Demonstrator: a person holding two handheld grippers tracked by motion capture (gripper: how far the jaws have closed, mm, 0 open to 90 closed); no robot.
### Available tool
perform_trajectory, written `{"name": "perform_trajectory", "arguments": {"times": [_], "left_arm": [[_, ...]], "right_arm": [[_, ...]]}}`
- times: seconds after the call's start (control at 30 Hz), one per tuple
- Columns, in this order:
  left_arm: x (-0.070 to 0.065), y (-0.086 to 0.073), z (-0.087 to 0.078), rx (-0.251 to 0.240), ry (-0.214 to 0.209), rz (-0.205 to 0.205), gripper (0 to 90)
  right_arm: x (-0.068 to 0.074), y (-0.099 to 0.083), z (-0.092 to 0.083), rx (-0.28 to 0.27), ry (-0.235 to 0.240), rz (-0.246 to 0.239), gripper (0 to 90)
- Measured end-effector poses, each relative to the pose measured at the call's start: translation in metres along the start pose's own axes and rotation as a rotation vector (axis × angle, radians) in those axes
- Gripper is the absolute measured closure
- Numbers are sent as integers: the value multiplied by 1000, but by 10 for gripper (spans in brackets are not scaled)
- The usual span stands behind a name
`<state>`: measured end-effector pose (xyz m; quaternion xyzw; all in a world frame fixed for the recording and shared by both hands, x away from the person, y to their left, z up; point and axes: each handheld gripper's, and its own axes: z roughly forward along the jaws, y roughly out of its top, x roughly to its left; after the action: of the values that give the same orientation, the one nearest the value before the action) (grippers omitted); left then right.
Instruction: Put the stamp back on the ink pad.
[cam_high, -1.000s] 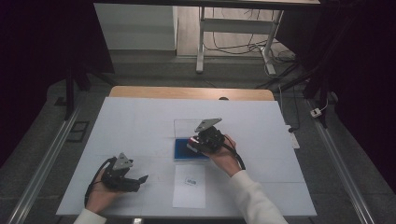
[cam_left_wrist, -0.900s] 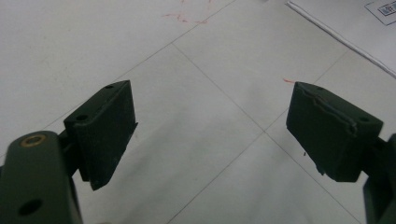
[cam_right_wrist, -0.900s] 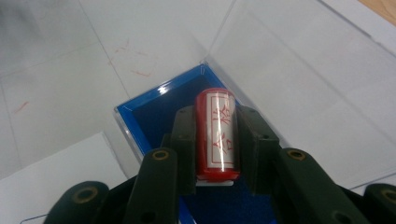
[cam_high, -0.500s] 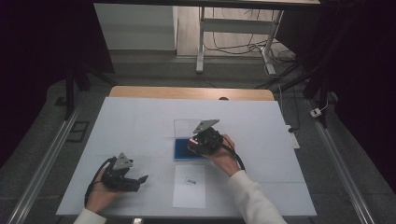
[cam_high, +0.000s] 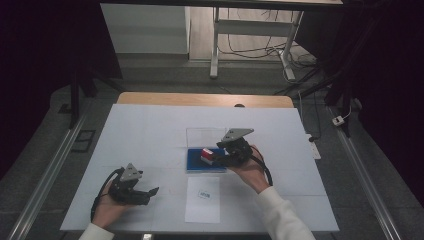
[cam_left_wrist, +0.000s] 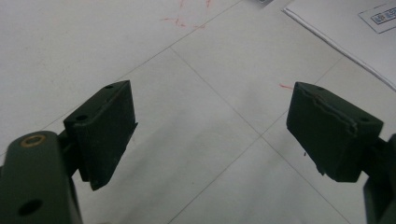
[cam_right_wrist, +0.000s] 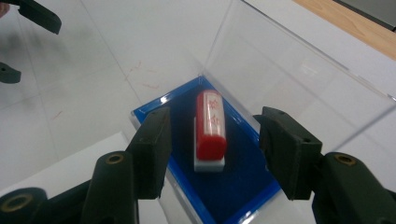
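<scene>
The red stamp (cam_right_wrist: 211, 128), on its white base, is seen lying on the blue pad (cam_right_wrist: 243, 179) of a clear case, w/ the case's transparent lid (cam_right_wrist: 299, 70) standing open behind it. The right hand-held gripper (cam_right_wrist: 210, 154) is held just in front of the stamp, its jaws partway apart after having just been opening; the stamp sits beyond the pads, untouched by either, so it appears to have been let go. The left hand-held gripper (cam_left_wrist: 210, 135) is held wide over the bare white table (cam_high: 150, 130), w/ nothing between the jaws, near a printed sheet (cam_high: 202, 200), well apart from the case.

Risks, as judged from here:
- The stamp lies on its side on a soft pad; it could be rolled or nudged off-centre if a jaw is dragged across it on withdrawal.
- The open lid could be clipped by the right hand-held gripper if it is lifted too far fwd, and the light case shifted or tipped.
- If the lid is to be shut next, a stamp lying askew might be caught under it.
- The case isn't steadied by the left hand-held gripper, so any push would prob. slide it across the table.
</scene>
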<state>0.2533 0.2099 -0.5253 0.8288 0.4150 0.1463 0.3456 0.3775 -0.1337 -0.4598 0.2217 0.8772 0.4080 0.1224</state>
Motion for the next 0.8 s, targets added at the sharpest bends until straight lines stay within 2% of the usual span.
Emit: {"name": "perform_trajectory", "arguments": {"times": [0.43,0.8], "left_arm": [[-1,1,-2,-14,-8,-6,159],[-4,0,-4,-23,-10,7,159]], "right_arm": [[-2,-32,-39,-33,-34,20,434],[-1,-88,-85,-39,-105,72,436]]}}
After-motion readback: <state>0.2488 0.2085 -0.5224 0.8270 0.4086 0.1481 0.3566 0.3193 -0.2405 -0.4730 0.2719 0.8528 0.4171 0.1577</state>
